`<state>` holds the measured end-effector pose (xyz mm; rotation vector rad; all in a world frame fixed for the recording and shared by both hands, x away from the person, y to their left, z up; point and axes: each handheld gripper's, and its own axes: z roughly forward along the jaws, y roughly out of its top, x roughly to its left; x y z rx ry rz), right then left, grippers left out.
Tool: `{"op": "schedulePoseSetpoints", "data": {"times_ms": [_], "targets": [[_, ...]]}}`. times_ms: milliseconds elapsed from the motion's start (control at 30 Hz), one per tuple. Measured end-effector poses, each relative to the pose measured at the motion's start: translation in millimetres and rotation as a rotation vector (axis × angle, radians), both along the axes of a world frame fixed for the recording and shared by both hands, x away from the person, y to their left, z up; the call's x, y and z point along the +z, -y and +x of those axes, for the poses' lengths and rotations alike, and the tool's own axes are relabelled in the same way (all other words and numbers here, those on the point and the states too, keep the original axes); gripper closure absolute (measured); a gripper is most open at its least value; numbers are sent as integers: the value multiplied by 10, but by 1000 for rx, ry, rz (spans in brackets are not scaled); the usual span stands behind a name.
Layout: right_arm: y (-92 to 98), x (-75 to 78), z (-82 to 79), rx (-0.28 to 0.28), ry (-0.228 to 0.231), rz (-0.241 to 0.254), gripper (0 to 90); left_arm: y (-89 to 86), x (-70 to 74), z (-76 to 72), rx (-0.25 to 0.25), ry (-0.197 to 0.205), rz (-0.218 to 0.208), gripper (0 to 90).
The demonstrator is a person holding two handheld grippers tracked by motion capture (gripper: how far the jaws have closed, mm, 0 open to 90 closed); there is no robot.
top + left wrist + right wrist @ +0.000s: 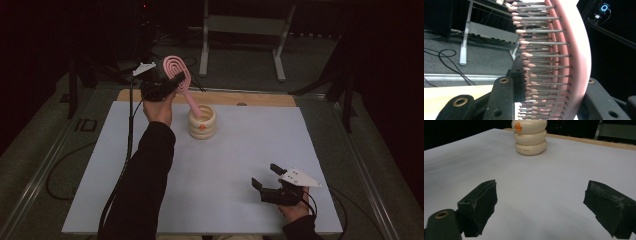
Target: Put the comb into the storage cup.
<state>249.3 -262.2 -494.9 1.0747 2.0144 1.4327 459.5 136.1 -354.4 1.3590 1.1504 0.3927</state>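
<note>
Jaws of the left gripper (172,82) stand closed across the head of the pink hairbrush (178,74), one jaw against the bristle tips and the other behind the curved pink back, as the left gripper view shows, where the rows of pins (541,62) run between the two black jaws. The brush is held up over the far part of the table, tilted, with its handle reaching down into the mouth of the cream ringed holder (202,122). It looks light and stiff in the frame, but the pins would flex and the smooth back could slide, so a hold across the head is probably springy; the handle's neck would likely give a firmer hold. The holder, which bears an orange mark, seems light enough to tip if the handle drags its rim. The right gripper (272,182) rests low at the near right of the white table (240,160), jaws wide apart and holding nothing, well away from the holder (530,137).
</note>
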Motion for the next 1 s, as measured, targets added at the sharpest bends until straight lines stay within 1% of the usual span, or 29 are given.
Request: {"op": "schedulePoseSetpoints", "data": {"times_ms": [400, 600, 700, 733, 767, 900, 933, 1000], "targets": [[9, 4, -2, -1, 3, -2, 107, 81, -65, 24, -2, 7, 15, 647], [15, 5, -1, -3, 3, 1, 107, 112, -77, 21, 13, 25, 50, 647], [15, 5, -1, -2, 2, 3, 107, 113, -78, 20, 15, 26, 51, 647], [15, 5, -1, -2, 2, 3, 107, 120, -84, 16, 19, 32, 67, 647], [10, 2, -1, -1, 1, 1, 107, 123, -87, 16, 15, 31, 74, 647], [9, 1, -1, 0, 0, 0, 107, 123, -87, 16, 15, 31, 74, 647], [9, 1, -1, 0, 0, 0, 107, 126, -101, 11, 15, 37, 91, 647], [7, 0, 0, 1, 0, 1, 108, 124, -100, 12, 17, 38, 97, 647]]}}
